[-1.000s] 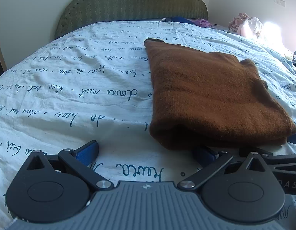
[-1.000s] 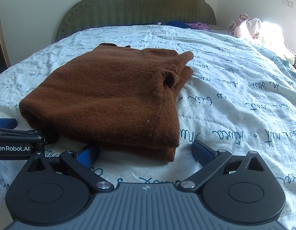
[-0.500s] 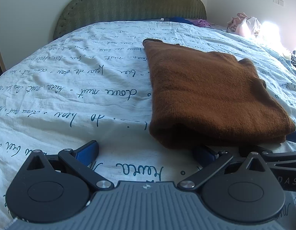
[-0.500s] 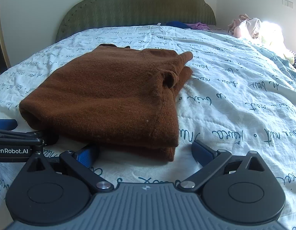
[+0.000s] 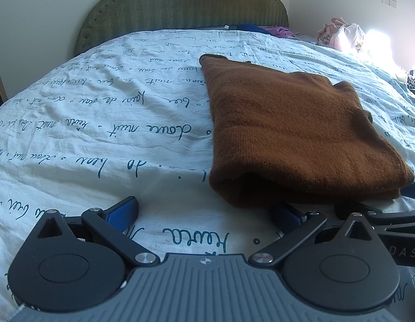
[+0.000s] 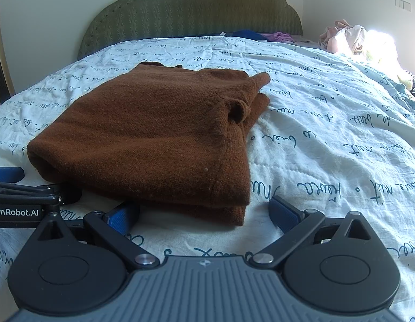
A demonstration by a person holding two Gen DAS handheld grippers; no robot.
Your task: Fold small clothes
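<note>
A brown sweater (image 6: pixel 153 139) lies folded into a thick rectangle on the bed cover (image 5: pixel 105 123), which is pale blue-white with dark handwriting printed all over it. The folded layers are stacked, and a small loop of fabric sticks up near the right edge of the sweater.

Both tools rest low on the cover at the near side of the sweater. The left gripper (image 5: pixel 204 212) has its two blue fingers spread wide; the left finger stands on bare cover, and the right finger is just beside the near left corner of the sweater, partly in its shadow. It holds nothing. The right gripper (image 6: pixel 204 212) is also spread wide, with one finger at each side of the near right corner of the sweater. The fabric lies between them but they do not press on it.

At the far end stands a green headboard (image 6: pixel 191 10). A heap of pink and white clothes (image 6: pixel 347 39) lies at the far right, in strong sunlight.
</note>
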